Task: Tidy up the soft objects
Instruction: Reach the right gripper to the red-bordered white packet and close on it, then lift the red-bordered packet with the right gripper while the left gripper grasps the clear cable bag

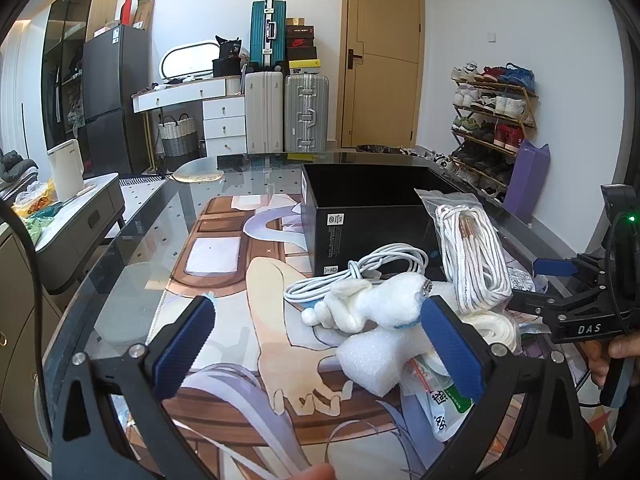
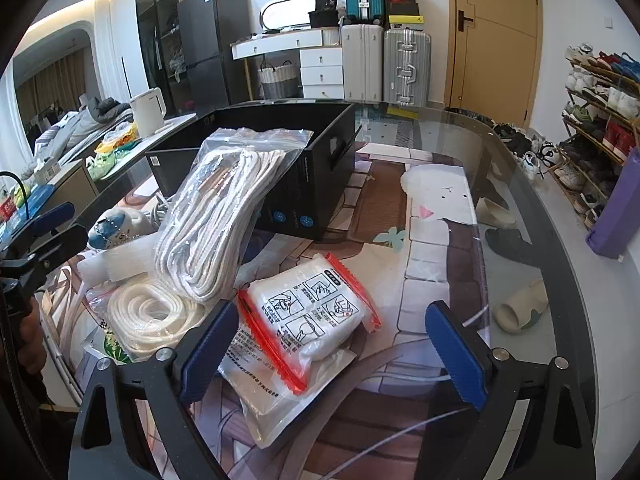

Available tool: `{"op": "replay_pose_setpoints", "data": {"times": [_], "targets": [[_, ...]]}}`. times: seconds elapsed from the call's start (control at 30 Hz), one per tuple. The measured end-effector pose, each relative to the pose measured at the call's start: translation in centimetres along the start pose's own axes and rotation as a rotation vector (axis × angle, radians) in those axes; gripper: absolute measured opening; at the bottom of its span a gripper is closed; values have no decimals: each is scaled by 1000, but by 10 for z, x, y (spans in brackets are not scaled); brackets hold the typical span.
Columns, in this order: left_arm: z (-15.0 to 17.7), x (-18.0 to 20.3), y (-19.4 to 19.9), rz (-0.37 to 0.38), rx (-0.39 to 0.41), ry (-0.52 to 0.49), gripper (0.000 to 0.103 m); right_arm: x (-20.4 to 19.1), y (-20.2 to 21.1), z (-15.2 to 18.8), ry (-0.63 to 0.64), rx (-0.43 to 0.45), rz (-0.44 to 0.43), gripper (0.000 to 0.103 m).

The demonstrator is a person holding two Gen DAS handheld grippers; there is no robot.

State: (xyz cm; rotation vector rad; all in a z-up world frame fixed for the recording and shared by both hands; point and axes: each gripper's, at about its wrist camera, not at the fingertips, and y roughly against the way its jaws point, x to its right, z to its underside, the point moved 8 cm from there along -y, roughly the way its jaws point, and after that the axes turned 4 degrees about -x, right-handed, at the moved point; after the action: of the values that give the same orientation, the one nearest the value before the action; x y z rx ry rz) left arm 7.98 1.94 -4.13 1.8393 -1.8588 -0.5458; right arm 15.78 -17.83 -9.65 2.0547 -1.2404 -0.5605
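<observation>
A pile of soft things lies on the glass table in front of an open black box (image 1: 360, 216). In the left wrist view I see a white plush toy (image 1: 376, 304), a white foam piece (image 1: 380, 356), a coiled white cable (image 1: 360, 272) and a bagged white rope (image 1: 476, 256). My left gripper (image 1: 320, 344) is open and empty, just short of the plush and foam. In the right wrist view, my right gripper (image 2: 332, 348) is open and empty around a red-edged white packet (image 2: 316, 316). The bagged rope (image 2: 224, 216), a loose rope coil (image 2: 148, 316) and the black box (image 2: 280, 160) lie beyond it.
The round glass table edge (image 2: 552, 240) curves on the right, with slippers seen through it. A side cabinet with a kettle (image 1: 66, 172) stands left. Suitcases (image 1: 288, 116), a door and a shoe rack (image 1: 492, 120) line the far wall.
</observation>
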Motion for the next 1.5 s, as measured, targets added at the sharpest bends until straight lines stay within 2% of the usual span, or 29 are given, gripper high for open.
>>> {"op": "replay_pose_setpoints", "data": {"times": [0.07,0.27,0.37,0.5,0.6,0.83,1.13,1.33,1.5], "targets": [[0,0,0,0,0,0,103,-2,-2,1,2,-17,-12,88],[-1,-1,-2,0,0,-1,103,-5,-5,-3,4,-27,-24,87],[-1,-1,-2,0,-1,-2,103,-7,-8,-4,6,-36,-37,78],[-1,0,-1,1,-1,-3,103,-8,-11,-2,12,-44,-42,60],[-1,1,-1,4,-2,-9,103,-10,-7,-1,20,-18,-36,58],[-5,13,1,27,-8,-21,103,-8,9,6,18,39,9,56],[-14,46,-1,52,-20,-76,103,5,35,10,-21,122,36,56],[-21,73,-10,69,-46,-117,103,9,44,14,-36,136,34,56],[-23,96,-19,112,-83,-142,103,13,44,14,-45,140,33,56]]}}
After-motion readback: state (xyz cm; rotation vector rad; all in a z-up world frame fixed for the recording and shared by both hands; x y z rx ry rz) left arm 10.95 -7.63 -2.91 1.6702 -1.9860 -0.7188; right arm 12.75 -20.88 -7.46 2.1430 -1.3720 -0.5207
